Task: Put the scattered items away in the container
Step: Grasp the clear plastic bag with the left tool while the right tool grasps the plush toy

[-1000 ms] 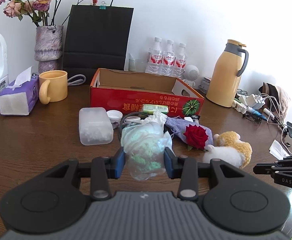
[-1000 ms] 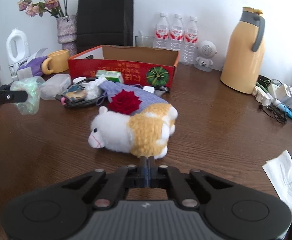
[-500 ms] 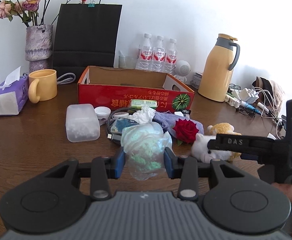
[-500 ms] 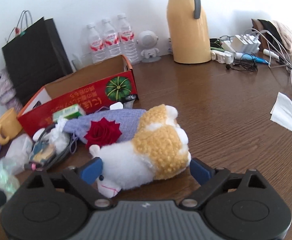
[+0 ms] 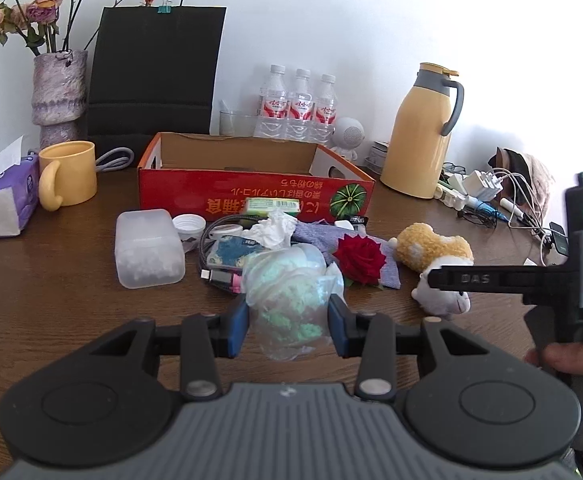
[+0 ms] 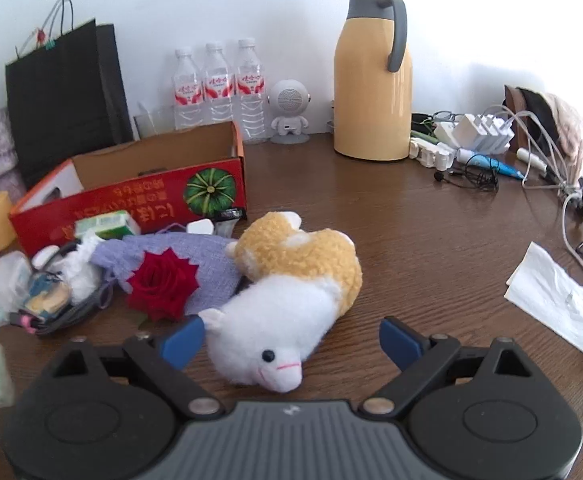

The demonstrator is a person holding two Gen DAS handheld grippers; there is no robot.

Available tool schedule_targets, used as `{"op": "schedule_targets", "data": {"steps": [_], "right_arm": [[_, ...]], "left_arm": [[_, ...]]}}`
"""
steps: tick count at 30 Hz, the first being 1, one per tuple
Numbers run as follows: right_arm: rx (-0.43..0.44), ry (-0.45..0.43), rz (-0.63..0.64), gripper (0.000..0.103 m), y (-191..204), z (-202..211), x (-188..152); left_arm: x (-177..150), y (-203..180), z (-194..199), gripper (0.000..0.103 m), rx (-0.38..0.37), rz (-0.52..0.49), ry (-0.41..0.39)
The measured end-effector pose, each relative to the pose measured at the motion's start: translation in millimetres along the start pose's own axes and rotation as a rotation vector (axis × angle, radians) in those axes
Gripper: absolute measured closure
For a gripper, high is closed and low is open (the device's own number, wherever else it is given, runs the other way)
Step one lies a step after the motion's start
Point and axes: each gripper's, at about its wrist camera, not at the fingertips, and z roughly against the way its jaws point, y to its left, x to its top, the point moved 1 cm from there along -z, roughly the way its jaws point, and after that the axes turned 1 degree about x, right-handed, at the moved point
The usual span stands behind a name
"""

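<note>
Plush toy, white and yellow, lies on its side on the brown surface toward the near edge, in front of the red cardboard box. The right gripper has just spread its fingers wide and straddles the toy's head without pressing it, probably lining up a grab. The left gripper pinches a clear plastic bag of green bits, likely bound for the box.

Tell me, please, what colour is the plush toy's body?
The plush toy is white in front, yellow-orange behind; clearest in the right wrist view.
</note>
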Motion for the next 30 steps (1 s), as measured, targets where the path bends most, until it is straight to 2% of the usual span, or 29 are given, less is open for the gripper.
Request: {"op": "schedule_targets", "data": {"steps": [2,4,5,9,12,14,16,17,18,20,22,24,25,27,28,29,30], "right_arm": [[-0.004,0.013,-0.038,0.011,3,-14,1],[0.004,0.015,-0.037,0.03,3,-19,0],[0.014,0.007,-0.027,0.048,2,-18,-2],[0.047,-0.002,0.033,0.057,-7,0,-13],[0.159,0.015,0.089,0.057,-23,25,-28],[0.249,0.031,0.134,0.054,-36,44,-41],[0.298,0.059,0.147,0.041,-49,59,-52],[0.287,0.06,0.149,0.021,-52,66,-55],[0.264,0.045,0.142,0.006,-53,73,-58],[0.224,-0.022,0.096,0.004,-51,89,-59],[0.221,-0.069,0.05,0.001,-46,91,-59],[0.132,-0.051,0.034,0.002,-35,76,-55],[0.093,-0.035,0.035,0.004,-30,65,-53],[0.02,0.001,0.045,0.017,-25,48,-50],[0.018,-0.003,0.054,0.022,-24,44,-50],[0.036,0.001,0.055,0.031,-26,43,-51],[0.074,0.011,0.047,0.053,-28,43,-52]], "left_arm": [[1,-1,-1,0.061,0.011,-0.004,-0.001],[1,-1,0,0.061,0.017,-0.001,-0.001],[1,-2,1,0.061,0.017,-0.001,-0.002],[-4,-6,9,0.061,0.018,-0.005,-0.001],[-10,-10,16,0.061,0.013,-0.003,0.0],[-14,-12,21,0.061,0.01,0.004,-0.001],[-16,-13,20,0.061,0.01,0.016,0.004],[-17,-14,18,0.061,0.009,0.017,0.01],[-17,-17,17,0.061,0.011,0.01,0.012],[-16,-22,15,0.061,0.011,-0.008,0.012],[-13,-27,14,0.061,0.004,-0.014,0.012],[-12,-31,12,0.061,0.002,-0.029,0.01],[-12,-33,11,0.061,0.005,-0.036,0.012],[-12,-35,12,0.061,0.008,-0.041,0.014],[-12,-36,13,0.061,0.01,-0.044,0.014],[-12,-36,16,0.061,0.013,-0.048,0.013],[-13,-35,18,0.061,0.015,-0.051,0.009]]}}
